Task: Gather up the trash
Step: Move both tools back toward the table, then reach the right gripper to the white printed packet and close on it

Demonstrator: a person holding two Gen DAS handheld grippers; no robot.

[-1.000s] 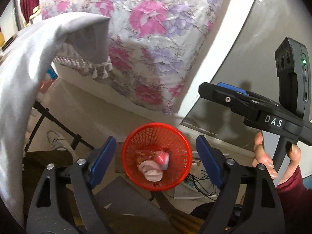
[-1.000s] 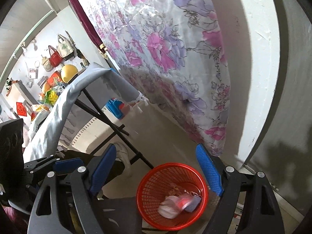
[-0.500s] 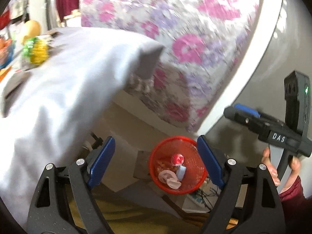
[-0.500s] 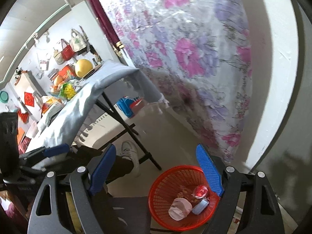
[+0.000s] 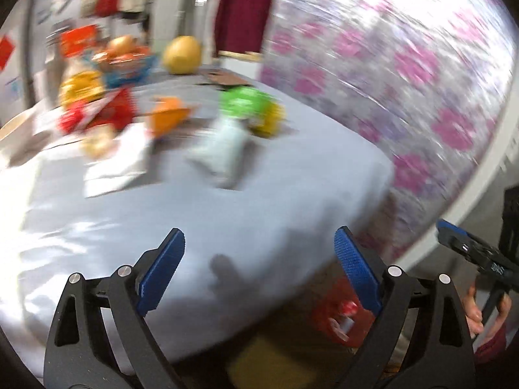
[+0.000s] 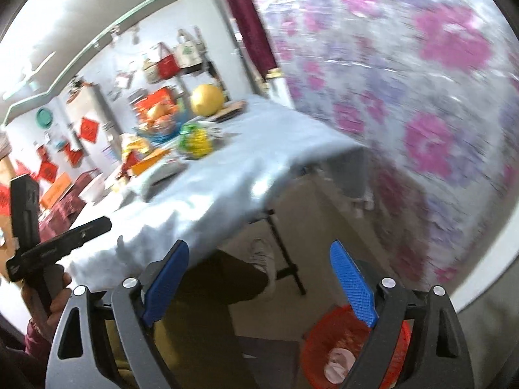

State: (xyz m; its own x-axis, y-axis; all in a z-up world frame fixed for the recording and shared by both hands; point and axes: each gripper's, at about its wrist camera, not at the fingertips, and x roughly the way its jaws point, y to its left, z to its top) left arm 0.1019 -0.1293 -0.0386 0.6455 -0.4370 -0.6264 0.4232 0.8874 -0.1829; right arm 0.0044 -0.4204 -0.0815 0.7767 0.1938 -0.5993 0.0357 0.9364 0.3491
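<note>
My left gripper [image 5: 259, 269] is open and empty above the near edge of the table with the pale blue cloth [image 5: 227, 227]. My right gripper [image 6: 259, 278] is open and empty, off the table's corner above the floor. The red mesh trash basket [image 6: 327, 340] stands on the floor at the lower right with crumpled scraps inside; it also shows in the left wrist view [image 5: 337, 317], partly behind my right finger. Blurred items lie on the cloth: a pale crumpled wrapper [image 5: 223, 146], a white paper [image 5: 113, 168], a green and yellow pack [image 5: 249, 110].
A yellow ball [image 6: 207, 95], snack packs and a blue bowl crowd the table's far end [image 6: 155, 123]. A floral curtain [image 6: 405, 97] hangs on the right. The table's black folding legs [image 6: 285, 253] and a shoe are below. Each gripper shows in the other's view [image 5: 470, 253].
Both cameras have swung up and away from the basket toward the table top. The basket has slid to the lower edge of both views. Both grippers stayed open.
</note>
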